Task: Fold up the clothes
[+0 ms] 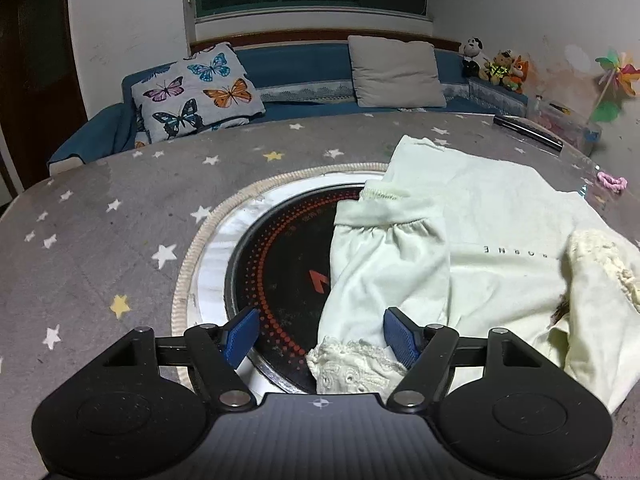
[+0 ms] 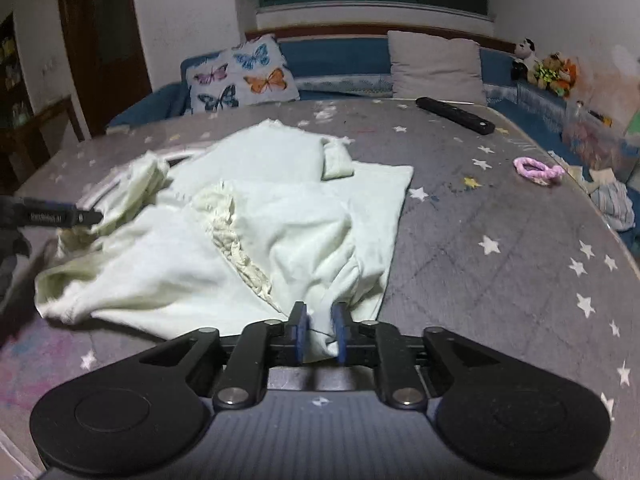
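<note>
left wrist view: pale green garment [image 1: 500, 216] lies spread on the grey star-print table cover [image 1: 100, 208], its left part draped over the round black cooktop [image 1: 280, 264] set in the table's middle. one sleeve [image 1: 384, 264] w/ a gathered cuff is laid back across the body, lace-trimmed end [image 1: 352, 368] nearest the camera, prob so the sleeve sits inside the outline before the next fold. left gripper [image 1: 322, 336] has jaws wide; the lace end lies btwn the blue pads [image 1: 400, 334], cloth touching or just beside the right pad, left pad clear over the cooktop, so nothing pinched, looks like lining up on that sleeve end. a lace collar [image 1: 608, 256] shows at the right edge. bkgd: butterfly cushion [image 1: 196, 92], grey pillow [image 1: 396, 72], soft toys [image 1: 496, 64], a black remote [image 1: 528, 130] at the far table edge. right wrist view, bit blurred: same garment [image 2: 248, 216] bunched twd the near side, the ruffled lace strip [image 2: 236, 240] running diagonally down the middle, far part lying flat. right gripper [image 2: 320, 330] jaws narrow, a fold of the green cloth sits btwn the pads and seems pinched, tho the pads aren't fully together; the cloth rises from the table to the jaws, so i'd judge this corner is being lifted or carried over to make a fold. the other gripper's black finger [image 2: 60, 216] shows at the left edge by the sleeve. pink hair tie [image 2: 538, 170] and the remote [image 2: 456, 114] lie well apart from the garment, out of the way.
</note>
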A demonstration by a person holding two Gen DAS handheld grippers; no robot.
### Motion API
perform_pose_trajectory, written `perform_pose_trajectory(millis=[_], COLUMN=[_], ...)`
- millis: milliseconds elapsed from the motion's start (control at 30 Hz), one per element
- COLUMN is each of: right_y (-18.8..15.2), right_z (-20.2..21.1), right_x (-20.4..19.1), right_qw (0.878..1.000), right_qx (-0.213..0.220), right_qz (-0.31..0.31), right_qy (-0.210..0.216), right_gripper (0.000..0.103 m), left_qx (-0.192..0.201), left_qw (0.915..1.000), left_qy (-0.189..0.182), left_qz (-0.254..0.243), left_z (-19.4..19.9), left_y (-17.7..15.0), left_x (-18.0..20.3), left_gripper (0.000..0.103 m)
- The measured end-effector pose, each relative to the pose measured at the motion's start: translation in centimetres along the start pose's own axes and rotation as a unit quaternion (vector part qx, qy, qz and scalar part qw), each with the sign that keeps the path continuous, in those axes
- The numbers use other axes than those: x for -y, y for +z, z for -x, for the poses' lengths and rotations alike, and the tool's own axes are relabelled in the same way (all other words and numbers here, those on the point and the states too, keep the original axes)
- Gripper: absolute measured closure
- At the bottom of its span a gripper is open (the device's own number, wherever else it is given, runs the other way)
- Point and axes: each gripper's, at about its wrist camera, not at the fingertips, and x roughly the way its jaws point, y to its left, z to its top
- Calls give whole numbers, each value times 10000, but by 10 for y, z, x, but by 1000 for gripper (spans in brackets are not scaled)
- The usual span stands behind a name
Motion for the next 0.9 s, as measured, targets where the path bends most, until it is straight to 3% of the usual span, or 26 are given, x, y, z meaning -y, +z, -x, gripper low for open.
perform_pose_trajectory(millis=[167,400,600,900], right_y=[18,47,65,76], right_z=[8,-36,-78,-105], right_x=[21,43,51,52], right_qw=[9991,9984,9986,9990], right_qx=[298,385,247,198], right_qz=[-308,-337,-381,-307], right_qy=[14,-258,-262,-276], right_gripper=[82,82,81,81], left_qx=[236,385,184,-173], left_qw=[9997,9989,9993,9978], left_qy=[66,63,-70,-144], left_qz=[-59,-261,-304,-622], left_z=[9,-2,-42,-101], left_y=[17,50,80,93], left_x=[4,20,33,51], left_gripper=[30,30,30,30])
